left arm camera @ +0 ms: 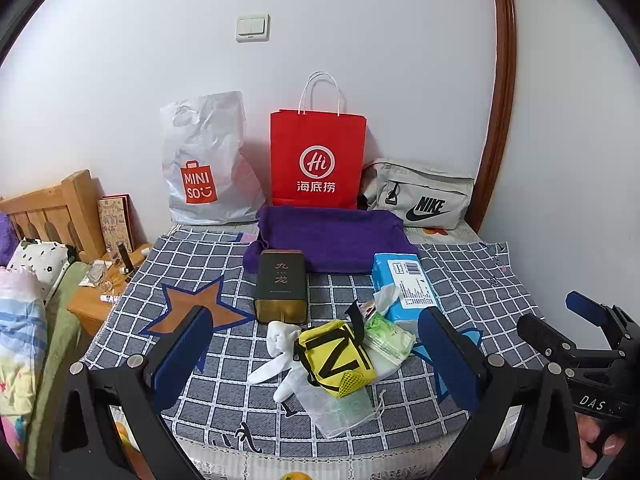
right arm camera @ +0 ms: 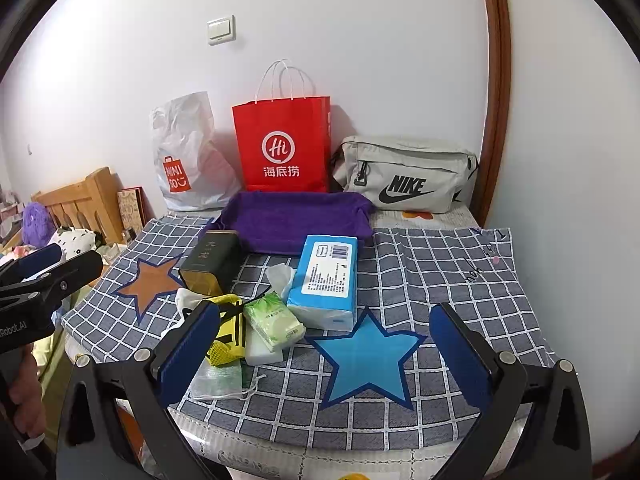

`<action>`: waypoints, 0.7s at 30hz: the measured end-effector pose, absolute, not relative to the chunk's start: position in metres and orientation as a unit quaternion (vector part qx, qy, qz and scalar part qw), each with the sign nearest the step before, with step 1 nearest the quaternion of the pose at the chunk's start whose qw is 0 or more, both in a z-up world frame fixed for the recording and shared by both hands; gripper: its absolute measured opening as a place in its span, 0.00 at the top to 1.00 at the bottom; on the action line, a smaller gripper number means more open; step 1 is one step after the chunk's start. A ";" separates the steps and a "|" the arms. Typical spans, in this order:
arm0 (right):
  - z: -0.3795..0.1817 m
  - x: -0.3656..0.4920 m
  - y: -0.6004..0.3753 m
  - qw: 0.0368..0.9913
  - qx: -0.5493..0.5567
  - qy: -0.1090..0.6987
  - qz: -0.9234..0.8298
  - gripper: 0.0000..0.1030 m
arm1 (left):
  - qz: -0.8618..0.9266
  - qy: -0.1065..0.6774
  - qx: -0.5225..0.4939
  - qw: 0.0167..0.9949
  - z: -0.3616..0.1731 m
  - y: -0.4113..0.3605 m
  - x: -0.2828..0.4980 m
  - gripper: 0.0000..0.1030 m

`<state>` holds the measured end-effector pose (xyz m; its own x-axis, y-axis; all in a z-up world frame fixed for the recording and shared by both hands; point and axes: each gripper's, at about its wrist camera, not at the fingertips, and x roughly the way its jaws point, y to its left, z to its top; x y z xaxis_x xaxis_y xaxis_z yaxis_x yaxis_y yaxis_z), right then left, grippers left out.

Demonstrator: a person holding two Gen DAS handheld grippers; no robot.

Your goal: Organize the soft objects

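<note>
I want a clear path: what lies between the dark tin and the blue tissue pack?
Bare checked cloth separates the dark tin from the blue tissue pack; both wrist views show it.

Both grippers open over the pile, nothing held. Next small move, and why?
Probably lower the left gripper onto the yellow pouch. Its jaws stand wide and empty, and the pouch lies between them on top of the pile, over the mesh bag and beside the white cloth, so it looks the easiest to lift first.

"NIKE" on grey bag [right arm camera: 404,178]
</note>
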<state>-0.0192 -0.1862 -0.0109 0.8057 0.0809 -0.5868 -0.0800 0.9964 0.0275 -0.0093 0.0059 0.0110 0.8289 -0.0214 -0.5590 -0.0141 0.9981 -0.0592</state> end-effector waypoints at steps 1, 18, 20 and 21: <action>-0.011 -0.019 -0.186 0.950 0.001 0.309 0.042 0.00 | -0.001 0.292 -0.030 0.956 0.011 0.006 -0.009 0.00; -0.010 -0.023 -0.184 0.952 0.001 0.304 0.044 0.00 | 0.000 0.291 -0.030 0.956 0.009 0.007 -0.011 0.00; -0.010 -0.022 -0.184 0.951 0.001 0.305 0.045 0.00 | -0.001 0.291 -0.031 0.956 0.010 0.008 -0.011 0.00; -0.010 -0.023 -0.184 0.951 0.000 0.305 0.045 0.00 | 0.000 0.291 -0.030 0.956 0.009 0.007 -0.011 0.00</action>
<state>-0.0229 -0.1838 -0.0099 0.8098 0.0856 -0.5804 -0.0852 0.9960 0.0280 -0.0114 0.0071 0.0093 0.8304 -0.0181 -0.5569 -0.0167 0.9982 -0.0574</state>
